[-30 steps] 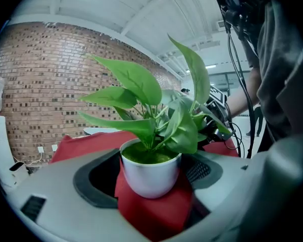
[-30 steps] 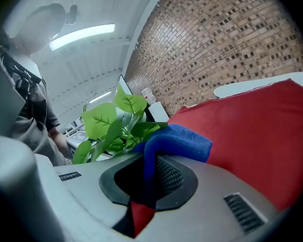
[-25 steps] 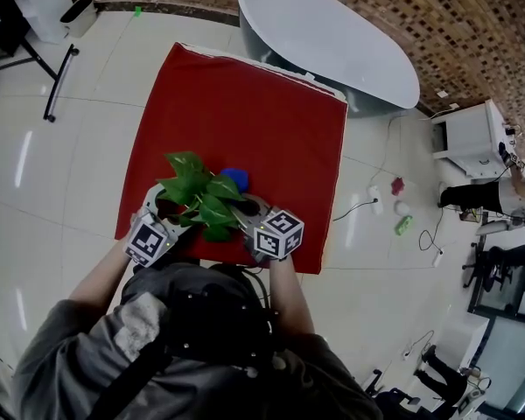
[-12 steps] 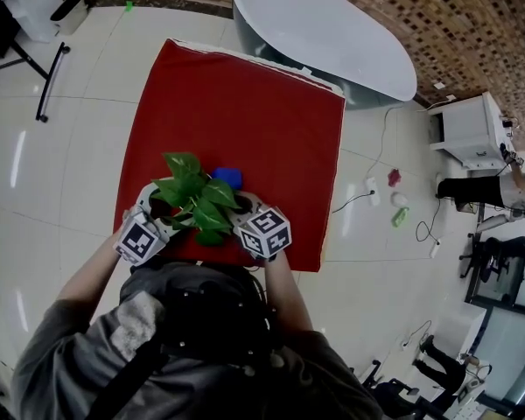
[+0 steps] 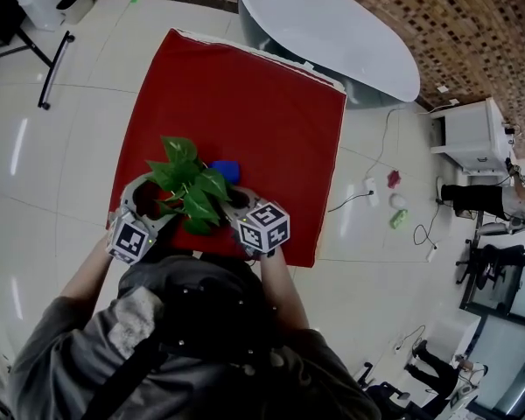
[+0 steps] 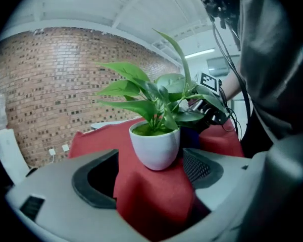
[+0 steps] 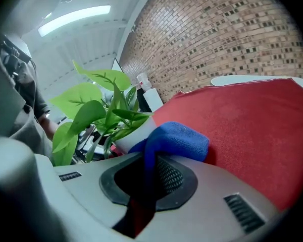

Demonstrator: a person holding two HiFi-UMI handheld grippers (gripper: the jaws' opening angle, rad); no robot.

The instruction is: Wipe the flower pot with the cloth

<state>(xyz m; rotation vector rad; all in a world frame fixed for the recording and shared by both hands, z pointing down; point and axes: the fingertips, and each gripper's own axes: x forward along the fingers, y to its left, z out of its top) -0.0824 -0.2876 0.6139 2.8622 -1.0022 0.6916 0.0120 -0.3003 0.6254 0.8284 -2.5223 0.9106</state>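
Note:
A white flower pot (image 6: 155, 146) with a leafy green plant (image 5: 185, 186) stands on the red-covered table (image 5: 262, 103) near its front edge. My left gripper (image 6: 150, 171) is open, and the pot sits just beyond its two spread fingers (image 6: 196, 166). From the other side, my right gripper (image 7: 147, 171) is shut on a blue cloth (image 7: 178, 139), which bulges out against the pot (image 7: 136, 131). In the head view the left gripper (image 5: 149, 201) and right gripper (image 5: 233, 203) flank the plant, with the cloth (image 5: 225, 171) showing beside the leaves. The leaves hide the pot there.
The red cover's front edge (image 5: 201, 250) lies right under both grippers. A white bathtub (image 5: 332, 33) stands beyond the table. A white cabinet (image 5: 472, 134), cables and small items (image 5: 395, 201) lie on the tiled floor to the right.
The grippers, pot and cloth keep the same arrangement. The whole group has drifted slightly left in the head view, mostly with the camera.

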